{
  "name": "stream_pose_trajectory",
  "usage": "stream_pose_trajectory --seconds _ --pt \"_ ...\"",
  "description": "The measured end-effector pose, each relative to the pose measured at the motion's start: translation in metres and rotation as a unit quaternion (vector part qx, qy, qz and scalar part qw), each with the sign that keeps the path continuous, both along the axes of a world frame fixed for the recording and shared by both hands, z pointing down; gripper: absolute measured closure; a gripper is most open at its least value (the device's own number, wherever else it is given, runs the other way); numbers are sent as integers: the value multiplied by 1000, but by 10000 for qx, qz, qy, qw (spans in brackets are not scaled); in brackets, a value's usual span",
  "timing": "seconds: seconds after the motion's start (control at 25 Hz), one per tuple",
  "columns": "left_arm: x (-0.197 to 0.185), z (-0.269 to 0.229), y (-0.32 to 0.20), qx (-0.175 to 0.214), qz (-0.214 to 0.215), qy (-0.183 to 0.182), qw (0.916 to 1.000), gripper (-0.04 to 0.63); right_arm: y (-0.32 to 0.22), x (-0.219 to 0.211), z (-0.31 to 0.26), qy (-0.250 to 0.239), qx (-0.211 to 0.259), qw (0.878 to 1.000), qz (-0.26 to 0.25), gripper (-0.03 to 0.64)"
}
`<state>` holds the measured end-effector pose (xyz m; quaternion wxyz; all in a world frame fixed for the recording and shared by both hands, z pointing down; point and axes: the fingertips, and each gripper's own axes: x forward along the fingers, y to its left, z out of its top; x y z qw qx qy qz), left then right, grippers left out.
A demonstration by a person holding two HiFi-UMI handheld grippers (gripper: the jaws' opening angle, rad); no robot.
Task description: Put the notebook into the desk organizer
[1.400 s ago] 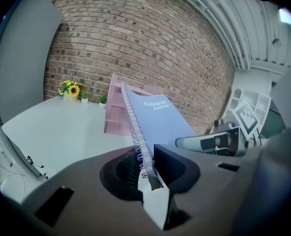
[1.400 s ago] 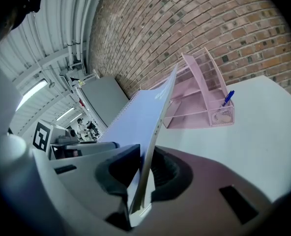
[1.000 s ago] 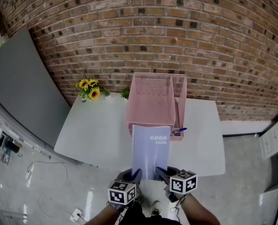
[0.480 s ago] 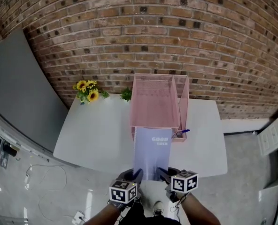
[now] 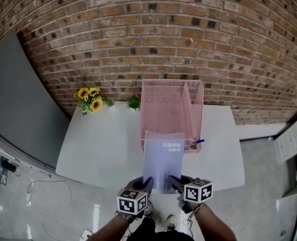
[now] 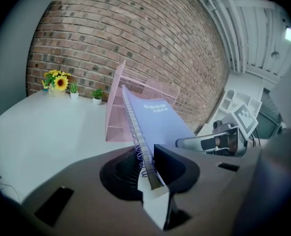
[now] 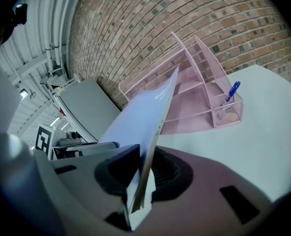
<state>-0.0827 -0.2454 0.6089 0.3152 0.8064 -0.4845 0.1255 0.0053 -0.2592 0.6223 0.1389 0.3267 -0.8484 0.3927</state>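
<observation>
The notebook (image 5: pixel 163 159) hangs above the near edge of the bench (image 5: pixel 101 142), held at its near end by both grippers. The left gripper (image 5: pixel 147 184) is closed on the near left corner, on the spiral side; the right gripper (image 5: pixel 175 183) is clamped on the near right corner. The notebook's far end tilts up to the open front of the organizer (image 5: pixel 164 107), at its wide left section. The organizer stands at the middle of the far edge. A pen (image 5: pixel 198 142) sticks out of the cup at its front right corner. Flowers (image 5: pixel 89 98) sit at the far left corner.
</observation>
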Motion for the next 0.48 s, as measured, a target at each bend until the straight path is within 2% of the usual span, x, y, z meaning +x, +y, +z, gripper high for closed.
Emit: stream_pose_trajectory --seconds 0.48 --pt "-7 -5 -44 50 10 175 9998 523 -43 -5 -1 9 -4 9997 245 540"
